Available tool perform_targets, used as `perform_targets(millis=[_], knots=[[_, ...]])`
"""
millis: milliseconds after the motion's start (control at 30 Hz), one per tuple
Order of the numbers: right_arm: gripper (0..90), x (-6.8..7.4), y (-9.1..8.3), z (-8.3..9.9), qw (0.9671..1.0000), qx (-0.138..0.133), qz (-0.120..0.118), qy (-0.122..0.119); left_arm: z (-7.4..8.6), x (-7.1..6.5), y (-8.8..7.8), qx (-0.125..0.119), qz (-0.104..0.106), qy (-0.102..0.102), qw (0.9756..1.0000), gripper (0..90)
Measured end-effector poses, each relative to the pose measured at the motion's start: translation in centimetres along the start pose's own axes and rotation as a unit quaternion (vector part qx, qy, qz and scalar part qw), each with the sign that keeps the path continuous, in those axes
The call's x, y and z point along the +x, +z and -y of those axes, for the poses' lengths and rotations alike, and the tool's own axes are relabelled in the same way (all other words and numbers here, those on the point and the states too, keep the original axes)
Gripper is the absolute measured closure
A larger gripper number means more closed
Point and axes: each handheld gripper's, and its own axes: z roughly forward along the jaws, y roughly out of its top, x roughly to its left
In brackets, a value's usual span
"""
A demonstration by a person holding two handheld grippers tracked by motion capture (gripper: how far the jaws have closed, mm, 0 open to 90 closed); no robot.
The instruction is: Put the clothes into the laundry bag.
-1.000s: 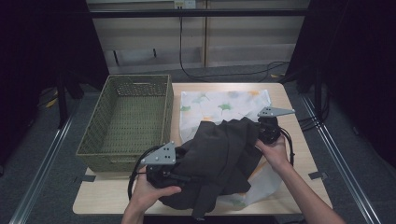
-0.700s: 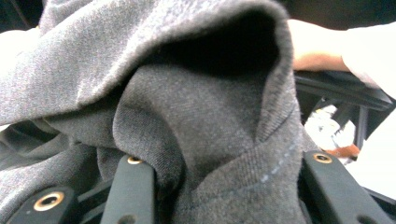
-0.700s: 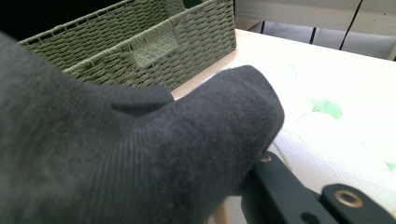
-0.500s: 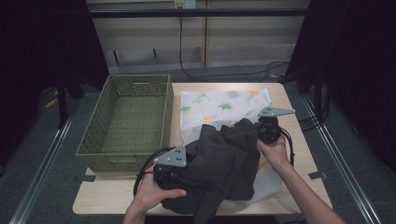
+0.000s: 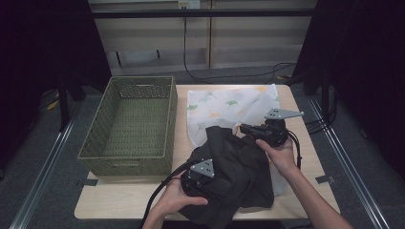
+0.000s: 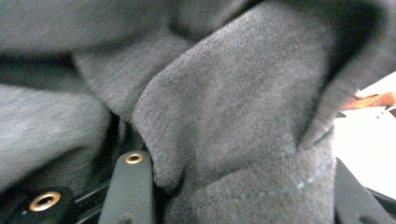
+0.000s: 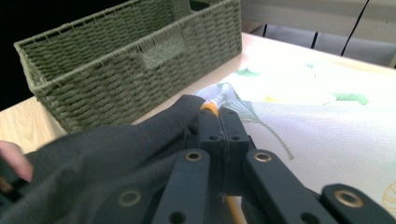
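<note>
Dark grey garment (image 5: 234, 167), heaped in soft folds on the near part of the table (image 5: 124, 200), partly lying over a white cloth printed with green and yellow leaves (image 5: 224, 102). Fine knit surface up close in the left gripper view (image 6: 224, 116), matte, with thick rolled folds and a faint line of stitching low on one panel. No collar or sleeve clearly made out.

Left gripper (image 5: 203, 180) at the near edge of the heap, buried in the fabric; jaws standing partly apart with a thick bunch of the garment filling the space between them, but pads pressing or not: cannot tell. Right gripper (image 5: 248, 129) at the far right edge of the garment, jaws fully together in the right gripper view (image 7: 217, 119), pinching the dark fabric's edge, with an orange tip showing at the pinch. A hand (image 5: 282, 155) wrapped round that gripper's body from the near side.

Light wooden tabletop, pale and smooth. Green woven basket (image 5: 131, 124), rectangular, on the left part of the table, just beside the white cloth and apart from the garment. Beyond the table, a pale low wall or cabinet front with a black cable (image 5: 191, 71) hanging down and trailing across grey floor. Dark curtains on both sides, metal rails along the floor.
</note>
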Motion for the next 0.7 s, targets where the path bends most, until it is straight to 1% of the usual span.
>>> perform_targets(millis=[33,67,100,133,167,200,233,267,300,333,367,400,433,467,500,533,567,600,633,667,700], knots=[[90.0,0.0,-0.1,-0.1,1.0000,-0.002,0.000,-0.004,0.0,0.1,-0.1,-0.001,-0.003,0.007,1.0000,53.8],[90.0,0.1,-0.1,-0.1,1.0000,-0.001,0.002,-0.006,0.0,0.0,0.0,-0.014,-0.011,0.003,0.9998,52.6],[90.0,0.1,0.0,0.0,1.0000,0.001,0.002,-0.005,-0.1,0.0,-0.1,-0.011,-0.020,0.006,0.9997,51.7],[90.0,0.1,0.2,0.2,1.0000,0.006,0.004,-0.004,-0.3,0.3,-0.4,-0.007,-0.029,0.002,0.9996,49.9],[90.0,0.0,0.4,0.4,0.9999,0.009,0.004,-0.005,-0.3,0.3,-0.4,-0.022,-0.032,-0.002,0.9993,47.2],[90.0,0.0,0.5,0.5,0.9999,0.012,0.004,-0.005,-0.3,0.3,-0.4,-0.022,-0.032,-0.002,0.9993,43.7],[90.0,0.0,0.5,0.5,0.9999,0.012,0.004,-0.005,-0.3,0.4,-0.7,-0.030,-0.035,-0.006,0.9989,43.7],[90.0,0.0,0.6,0.6,0.9998,0.016,0.003,-0.007,-0.3,0.5,-1.0,-0.043,-0.035,-0.017,0.9983,39.6],[90.0,0.0,0.8,0.7,0.9998,0.019,0.007,-0.006,-0.3,0.5,-1.4,-0.063,-0.034,-0.023,0.9972,33.3],[90.0,-0.1,0.8,0.8,0.9998,0.020,0.006,-0.007,-0.2,0.2,-2.2,-0.097,-0.046,-0.026,0.9939,31.4],[90.0,-0.2,0.9,0.8,0.9997,0.021,0.008,-0.006,-0.3,-0.1,-2.7,-0.112,-0.058,-0.025,0.9916,29.4],[90.0,-0.2,0.9,0.8,0.9997,0.021,0.008,-0.006,-0.3,-0.1,-2.7,-0.112,-0.058,-0.025,0.9916,28.2],[90.0,-0.2,0.9,0.9,0.9997,0.021,0.010,-0.003,-0.4,-0.4,-3.2,-0.127,-0.068,-0.023,0.9892,28.2],[90.0,-0.4,0.9,1.0,0.9997,0.022,0.011,-0.002,-0.5,-0.9,-4.1,-0.158,-0.088,-0.017,0.9833,26.6],[90.0,-0.4,0.9,1.0,0.9997,0.022,0.011,-0.002,-0.5,-0.9,-4.1,-0.158,-0.088,-0.017,0.9833,25.2],[90.0,-0.5,0.8,1.0,0.9997,0.021,0.013,0.002,-0.7,-1.1,-4.5,-0.161,-0.103,-0.016,0.9815,22.3],[90.0,-0.5,0.8,1.0,0.9997,0.021,0.013,0.002,-0.9,-1.2,-4.7,-0.163,-0.109,-0.009,0.9805,22.3],[90.0,-0.5,0.8,1.0,0.9997,0.021,0.014,0.001,-1.1,-1.0,-4.9,-0.165,-0.109,-0.010,0.9801,21.7],[90.0,-0.4,0.8,1.0,0.9997,0.021,0.014,0.001,-1.5,-0.4,-5.3,-0.189,-0.118,-0.018,0.9748,19.0],[90.0,-0.4,0.9,1.0,0.9997,0.022,0.012,-0.001,-1.7,-0.1,-5.5,-0.201,-0.124,-0.023,0.9714,18.5],[90.0,-0.3,0.9,1.0,0.9997,0.023,0.011,-0.003,-1.9,0.3,-5.6,-0.211,-0.124,-0.026,0.9691,18.0]])
